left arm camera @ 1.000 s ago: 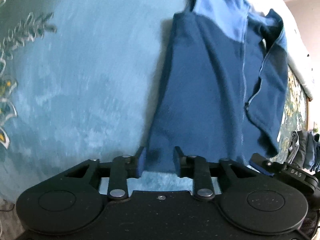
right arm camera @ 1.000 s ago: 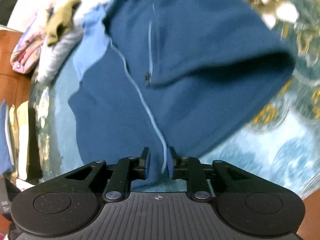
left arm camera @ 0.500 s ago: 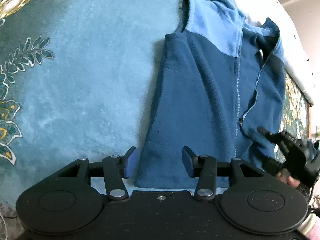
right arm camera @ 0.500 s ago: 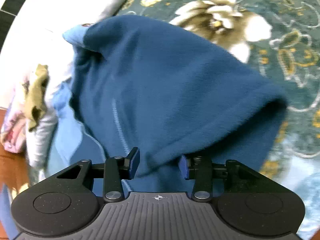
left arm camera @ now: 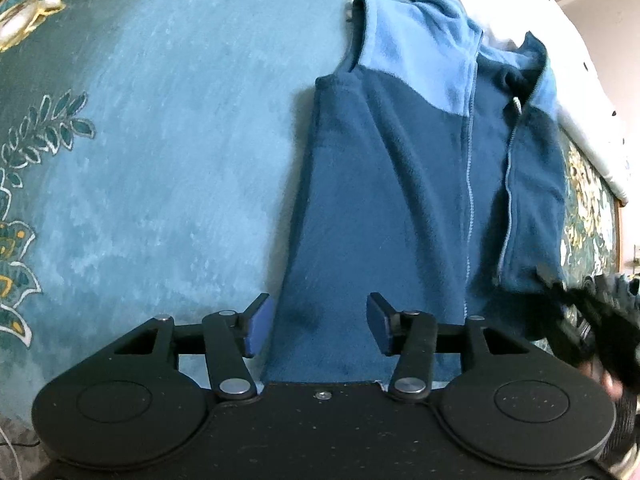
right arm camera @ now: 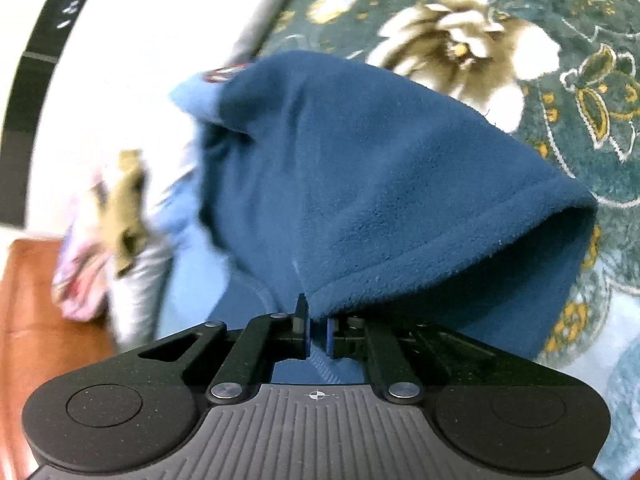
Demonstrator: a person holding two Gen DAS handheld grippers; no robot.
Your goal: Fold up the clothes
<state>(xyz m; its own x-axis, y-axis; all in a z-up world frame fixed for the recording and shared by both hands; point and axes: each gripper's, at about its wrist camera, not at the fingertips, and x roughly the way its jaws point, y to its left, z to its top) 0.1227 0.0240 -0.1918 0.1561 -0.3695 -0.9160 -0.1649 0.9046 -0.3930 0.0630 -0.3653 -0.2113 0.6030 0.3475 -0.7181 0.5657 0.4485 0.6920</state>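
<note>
A dark blue fleece vest (left arm camera: 400, 184) with a light blue yoke and a front zipper lies flat on the teal carpet (left arm camera: 160, 140). My left gripper (left arm camera: 318, 328) is open, its blue pads on either side of the vest's lower left hem, just above it. My right gripper (right arm camera: 317, 330) is shut on the vest's (right arm camera: 380, 184) right hem edge and lifts that panel, which drapes over the fingers. The right gripper also shows, blurred, at the right edge of the left wrist view (left arm camera: 588, 320).
A pile of other clothes (right arm camera: 116, 216) lies at the left in the right wrist view, on white bedding (right arm camera: 120, 80). Brown wooden floor (right arm camera: 36, 300) shows beside it. The carpet has floral patterns (right arm camera: 460, 48) to the right.
My left gripper opened wider and stays at the lower left hem. My right gripper opened, then closed on the right hem edge and lifted the panel.
</note>
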